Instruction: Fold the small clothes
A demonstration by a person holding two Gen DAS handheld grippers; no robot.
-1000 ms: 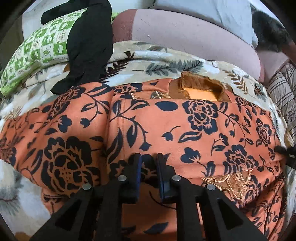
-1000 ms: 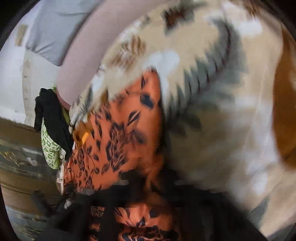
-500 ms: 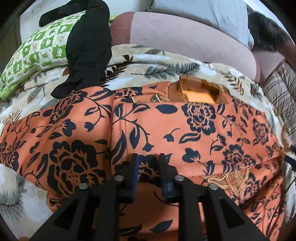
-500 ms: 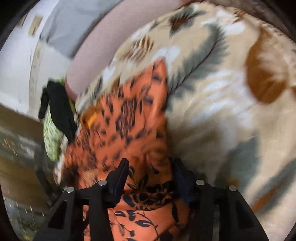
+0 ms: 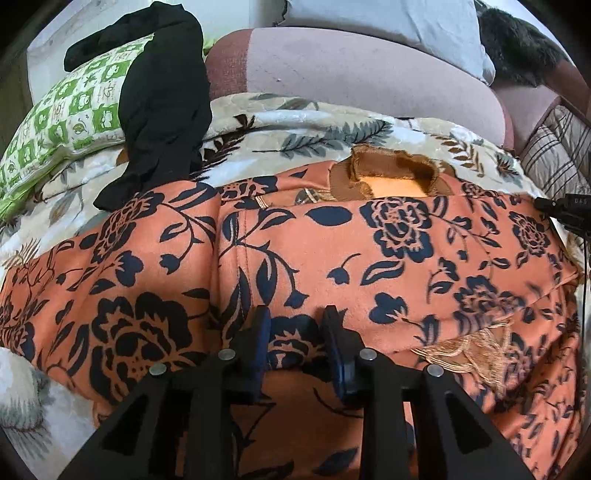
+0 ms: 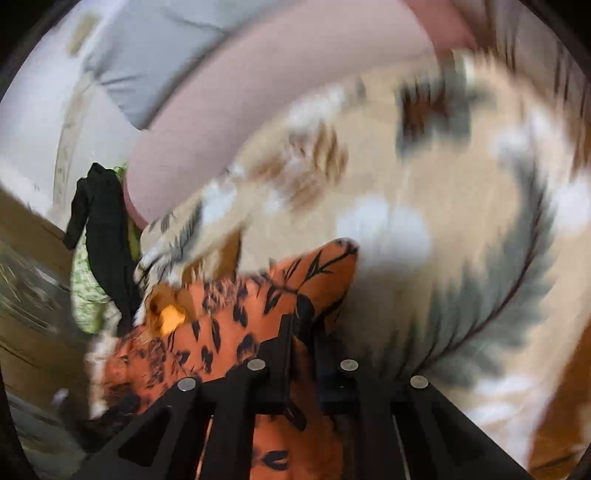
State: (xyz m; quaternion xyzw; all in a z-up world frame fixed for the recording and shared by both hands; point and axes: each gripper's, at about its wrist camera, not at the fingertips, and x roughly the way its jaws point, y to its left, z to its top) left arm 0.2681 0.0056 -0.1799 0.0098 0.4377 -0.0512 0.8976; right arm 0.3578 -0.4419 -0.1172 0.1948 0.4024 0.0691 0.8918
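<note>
An orange garment with dark blue flowers (image 5: 332, 258) lies spread on the leaf-print bedcover (image 5: 295, 140), its brown neck opening at the far side. My left gripper (image 5: 295, 339) rests on its near part, jaws partly apart with a fold of cloth between them. In the blurred right wrist view my right gripper (image 6: 303, 332) is shut on an edge of the same garment (image 6: 229, 325) and holds that part raised over the bedcover (image 6: 424, 221). The right gripper's tip (image 5: 565, 210) shows at the right edge of the left wrist view.
A black garment (image 5: 162, 103) hangs over a green and white pillow (image 5: 62, 110) at the far left. A pink bolster (image 5: 351, 70) and a grey pillow (image 5: 388, 14) lie behind. A striped cushion (image 5: 554, 155) is at the right.
My left gripper's jaws have opened wider on the cloth. My right gripper has closed on the garment's edge and swung, lifting that part; its view is blurred by motion.
</note>
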